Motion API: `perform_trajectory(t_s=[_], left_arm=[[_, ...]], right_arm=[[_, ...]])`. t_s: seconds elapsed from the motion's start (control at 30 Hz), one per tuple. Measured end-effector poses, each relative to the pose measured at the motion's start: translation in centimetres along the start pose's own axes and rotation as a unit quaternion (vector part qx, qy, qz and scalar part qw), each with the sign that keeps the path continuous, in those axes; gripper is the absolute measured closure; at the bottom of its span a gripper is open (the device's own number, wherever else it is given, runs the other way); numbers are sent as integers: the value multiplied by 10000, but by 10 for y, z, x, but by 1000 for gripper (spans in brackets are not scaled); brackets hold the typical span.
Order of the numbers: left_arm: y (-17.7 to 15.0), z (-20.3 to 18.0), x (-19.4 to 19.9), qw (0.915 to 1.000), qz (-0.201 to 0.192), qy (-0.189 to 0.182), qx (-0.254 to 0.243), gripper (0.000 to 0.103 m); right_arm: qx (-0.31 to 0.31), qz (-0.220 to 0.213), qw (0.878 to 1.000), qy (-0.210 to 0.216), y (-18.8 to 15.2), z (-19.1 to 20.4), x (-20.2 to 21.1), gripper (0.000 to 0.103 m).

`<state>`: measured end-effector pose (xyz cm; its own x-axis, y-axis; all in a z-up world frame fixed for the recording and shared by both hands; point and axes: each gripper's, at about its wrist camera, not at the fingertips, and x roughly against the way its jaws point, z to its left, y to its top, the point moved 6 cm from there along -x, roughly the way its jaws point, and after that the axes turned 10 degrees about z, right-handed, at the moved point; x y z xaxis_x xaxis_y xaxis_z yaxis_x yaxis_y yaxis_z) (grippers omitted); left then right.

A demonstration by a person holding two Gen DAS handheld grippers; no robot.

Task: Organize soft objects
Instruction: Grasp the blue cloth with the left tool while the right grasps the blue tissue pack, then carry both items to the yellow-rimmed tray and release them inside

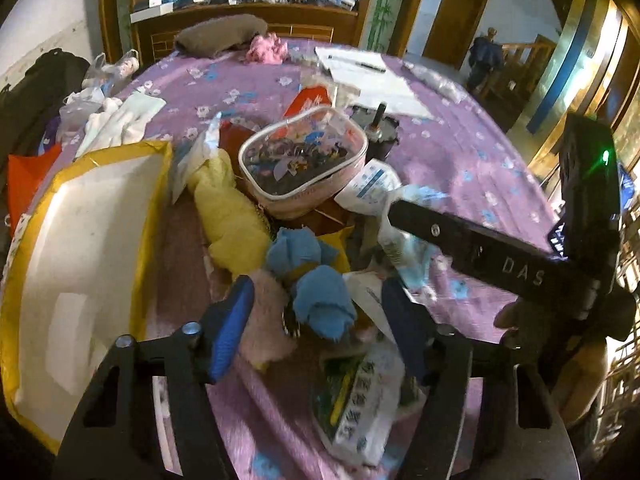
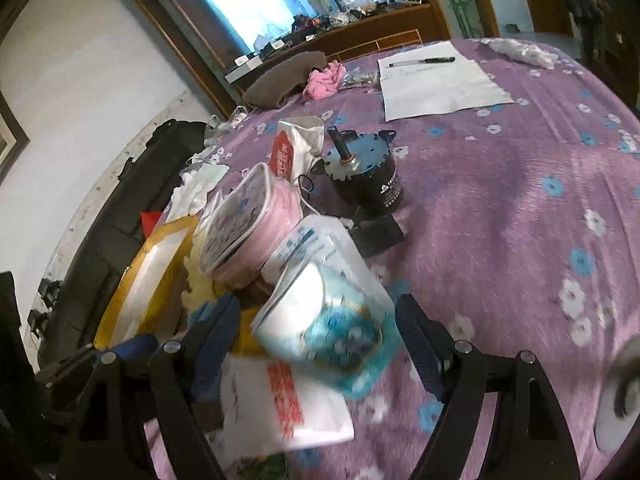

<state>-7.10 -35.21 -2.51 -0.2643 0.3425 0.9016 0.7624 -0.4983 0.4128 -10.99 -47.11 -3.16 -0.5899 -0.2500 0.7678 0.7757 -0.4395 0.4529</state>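
Observation:
On the purple flowered cloth [image 1: 460, 152] lies a pile of soft things. My left gripper [image 1: 320, 316] is open, its blue-padded fingers on either side of a blue cloth toy [image 1: 320, 300] and a pale pink fluffy piece [image 1: 264, 320]. A yellow plush [image 1: 232, 216] lies behind them. My right gripper [image 2: 320, 332] is open around a clear packet with a light-blue item [image 2: 336, 320]; its finger [image 1: 460, 236] shows in the left wrist view. A pink clear pouch [image 1: 304, 160] [image 2: 248, 220] sits in the pile.
A yellow-rimmed white bag [image 1: 80, 264] lies open at left. A black motor [image 2: 360, 172], white paper with a pen [image 2: 436, 80], a pink cloth [image 2: 324, 80], a brown cushion [image 1: 220, 34] and a printed packet [image 1: 356, 396] are on the table. A black bag [image 2: 120, 208] lies at left.

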Motion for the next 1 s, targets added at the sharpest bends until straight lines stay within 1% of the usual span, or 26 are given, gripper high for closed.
perform_trajectory(t_s=[0.07,0.13,0.17,0.27,0.37,0.47,0.5,0.53,0.57,0.63,0.7,0.8,0.83,0.9,1.0], left_arm=[[0,2,-9,9999,103,45,5,71],[-5,5,-16,9998,185,53,-11,73],[-8,11,-18,9997,190,124,4,76],[-13,14,-20,9998,106,179,-18,77],[-14,9,-22,9994,20,301,-170,87],[-19,6,-20,9989,-81,414,-193,90],[-21,6,-17,9986,-118,460,-212,90],[-22,5,-15,9984,-155,490,-219,90],[-24,5,-11,9980,-218,538,-233,90],[-27,6,-4,9977,-301,568,-216,91],[-29,6,4,9974,-395,561,-199,91],[-33,6,19,9959,-588,667,-193,91],[-34,6,23,9957,-612,674,-193,91],[-37,5,34,9954,-682,649,-181,91],[-42,5,52,9931,-884,748,-166,91]], right_arm=[[-21,30,10000,-38,0,-3,-10,23],[-29,128,9998,141,-6,-3,-19,23],[-5,133,9998,156,-10,-3,-21,23],[81,67,9999,31,-14,1,-20,23],[146,60,9998,-78,-14,3,-21,24],[235,68,9996,-133,-15,6,-21,32],[252,51,9995,-167,-17,7,-20,37],[266,41,9993,-246,-19,7,-19,45],[262,43,9993,-282,-19,8,-19,47],[273,-12,9992,-297,-23,10,-15,53],[227,-64,9990,-388,-26,9,-10,54],[157,-227,9991,-322,-33,11,5,55],[189,-344,9987,-330,-36,14,15,55],[204,-444,9984,-287,-39,19,26,55],[294,-580,9976,-232,-41,32,43,55]])
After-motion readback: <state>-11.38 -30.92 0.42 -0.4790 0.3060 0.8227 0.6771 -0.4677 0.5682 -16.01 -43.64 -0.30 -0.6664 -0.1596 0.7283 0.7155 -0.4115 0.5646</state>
